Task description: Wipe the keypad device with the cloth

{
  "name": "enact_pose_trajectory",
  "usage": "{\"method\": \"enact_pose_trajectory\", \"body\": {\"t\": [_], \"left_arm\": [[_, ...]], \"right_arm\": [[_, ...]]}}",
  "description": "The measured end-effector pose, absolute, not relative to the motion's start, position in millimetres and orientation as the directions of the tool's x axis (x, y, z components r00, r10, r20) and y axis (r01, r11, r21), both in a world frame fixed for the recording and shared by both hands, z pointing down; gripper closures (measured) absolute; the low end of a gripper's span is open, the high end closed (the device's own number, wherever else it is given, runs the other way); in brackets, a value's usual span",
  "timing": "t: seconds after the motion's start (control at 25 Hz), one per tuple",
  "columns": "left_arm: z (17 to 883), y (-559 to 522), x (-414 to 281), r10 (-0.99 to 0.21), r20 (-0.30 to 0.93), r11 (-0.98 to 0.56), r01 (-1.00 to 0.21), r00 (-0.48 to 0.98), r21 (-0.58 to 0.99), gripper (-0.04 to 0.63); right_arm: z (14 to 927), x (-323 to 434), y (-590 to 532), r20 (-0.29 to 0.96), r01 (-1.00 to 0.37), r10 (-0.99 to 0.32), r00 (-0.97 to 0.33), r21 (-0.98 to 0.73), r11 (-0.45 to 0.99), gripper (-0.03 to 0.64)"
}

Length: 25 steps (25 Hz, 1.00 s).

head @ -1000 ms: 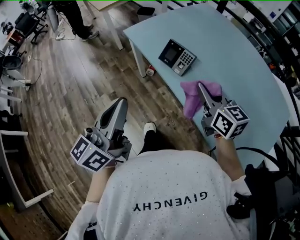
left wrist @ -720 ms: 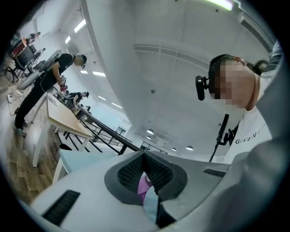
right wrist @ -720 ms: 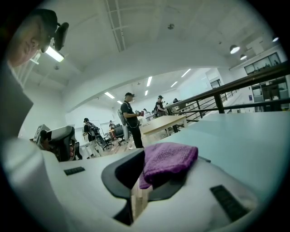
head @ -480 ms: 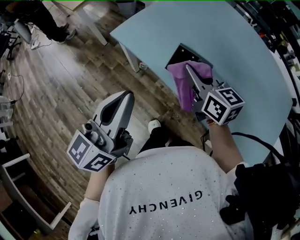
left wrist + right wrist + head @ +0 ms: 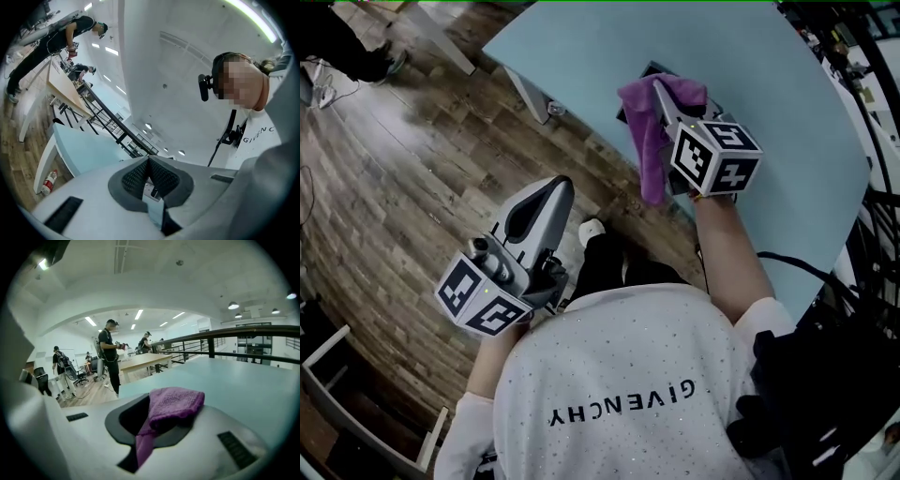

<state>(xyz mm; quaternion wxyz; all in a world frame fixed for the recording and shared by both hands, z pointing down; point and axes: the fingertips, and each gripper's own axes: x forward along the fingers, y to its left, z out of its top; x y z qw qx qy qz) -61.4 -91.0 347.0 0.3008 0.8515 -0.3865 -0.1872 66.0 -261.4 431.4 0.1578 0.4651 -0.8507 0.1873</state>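
My right gripper point(image 5: 659, 89) is shut on a purple cloth point(image 5: 645, 141) and holds it over the keypad device point(image 5: 645, 69). Only a dark edge of the device shows past the cloth, which drapes down toward the table's near edge. In the right gripper view the cloth point(image 5: 174, 405) bunches between the shut jaws of the right gripper point(image 5: 157, 420). My left gripper point(image 5: 555, 187) hangs over the wooden floor, left of the light blue table point(image 5: 572, 42). Its pads point(image 5: 161, 176) meet with nothing between them.
A small red bottle point(image 5: 551, 110) lies on the floor under the table's edge, and the bottle point(image 5: 48, 182) also shows in the left gripper view. Black cables and gear point(image 5: 825, 309) crowd the right side. People point(image 5: 110, 355) stand by desks far off.
My right gripper has carried the cloth forward from the table's near edge onto the keypad device, which it now mostly covers. The left gripper has hardly moved.
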Motion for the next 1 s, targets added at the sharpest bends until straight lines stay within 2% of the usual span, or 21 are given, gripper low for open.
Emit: {"method": "enact_pose_trajectory", "body": {"t": [0.36, 0.72, 0.84, 1.0], "left_arm": [[359, -91, -82, -0.814, -0.096, -0.469, -0.549, 0.573, 0.692, 0.592], [349, -86, -87, -0.827, -0.096, -0.467, -0.582, 0.553, 0.666, 0.592], [342, -83, -89, -0.84, -0.098, -0.457, -0.597, 0.534, 0.659, 0.592], [333, -88, -98, -0.877, -0.074, -0.397, -0.631, 0.474, 0.667, 0.592]], "right_arm": [[432, 151, -246, 0.459, -0.939, -0.82, -0.342, -0.192, 0.284, 0.597], [435, 207, -221, 0.489, -0.975, -0.845, -0.218, -0.148, 0.166, 0.597], [424, 192, -219, 0.452, -0.968, -0.858, -0.244, -0.167, 0.187, 0.597], [421, 131, -228, 0.423, -0.919, -0.817, -0.393, -0.206, 0.335, 0.597]]}}
